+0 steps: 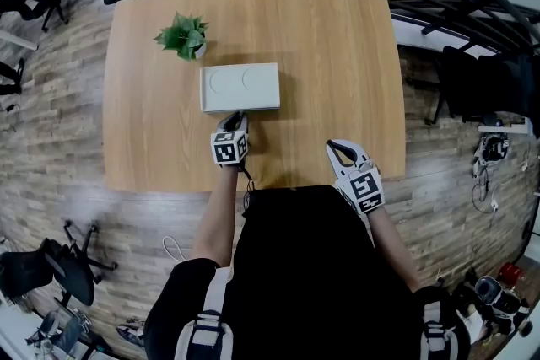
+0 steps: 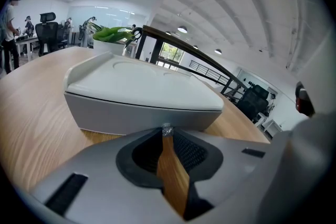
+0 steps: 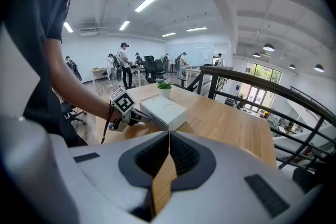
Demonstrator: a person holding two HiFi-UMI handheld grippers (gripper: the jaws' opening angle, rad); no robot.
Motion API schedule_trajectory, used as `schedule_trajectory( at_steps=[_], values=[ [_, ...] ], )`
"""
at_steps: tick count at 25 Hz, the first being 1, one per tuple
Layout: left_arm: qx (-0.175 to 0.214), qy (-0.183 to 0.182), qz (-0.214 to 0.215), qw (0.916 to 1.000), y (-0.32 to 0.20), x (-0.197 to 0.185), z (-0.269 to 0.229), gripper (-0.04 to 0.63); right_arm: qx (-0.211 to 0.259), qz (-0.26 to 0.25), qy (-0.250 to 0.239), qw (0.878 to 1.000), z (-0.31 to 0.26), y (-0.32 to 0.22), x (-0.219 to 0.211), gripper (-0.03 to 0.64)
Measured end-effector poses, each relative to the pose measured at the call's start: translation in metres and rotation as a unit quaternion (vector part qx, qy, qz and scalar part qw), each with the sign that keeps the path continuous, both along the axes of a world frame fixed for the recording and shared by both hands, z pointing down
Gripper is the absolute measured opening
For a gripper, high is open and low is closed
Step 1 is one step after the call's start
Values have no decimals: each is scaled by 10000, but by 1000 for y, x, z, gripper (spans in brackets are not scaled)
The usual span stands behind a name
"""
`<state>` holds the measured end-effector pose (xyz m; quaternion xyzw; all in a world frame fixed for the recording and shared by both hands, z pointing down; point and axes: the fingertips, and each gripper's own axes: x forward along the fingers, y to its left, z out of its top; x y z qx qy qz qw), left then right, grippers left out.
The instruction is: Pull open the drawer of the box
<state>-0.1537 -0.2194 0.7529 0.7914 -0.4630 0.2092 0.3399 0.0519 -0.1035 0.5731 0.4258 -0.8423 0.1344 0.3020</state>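
- The white box [image 1: 240, 87] sits mid-table [image 1: 337, 55], with a potted plant [image 1: 184, 35] just beyond its far left corner.
- The left gripper [image 1: 238, 117] meets the box's near side, its jaws pinched on a small metal knob [image 2: 167, 130].
- The right gripper [image 1: 335, 147] is over the table's near right part, well apart from the box, with its jaws pressed together and empty.

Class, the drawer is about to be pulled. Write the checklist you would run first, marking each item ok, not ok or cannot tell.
1. Left tool at the front of the box: ok.
2. Its jaws closed on the small silvery knob: ok, as far as the left gripper view shows.
3. Drawer not yet out: ok, the front looks flush.
4. Right tool steadying the box: not ok; it is shut, empty and apart from it.
5. Plant apart from the box: ok.
6. Whether the box will slide on the table: cannot tell.
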Motion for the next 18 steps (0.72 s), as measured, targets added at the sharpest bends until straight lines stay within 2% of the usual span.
schedule_trajectory(
  at_steps=[18],
  values=[
    [-86, 75, 16, 9999, 26, -2, 1, 80, 73, -177, -67, 9998, -2, 7, -14, 25]
  ],
)
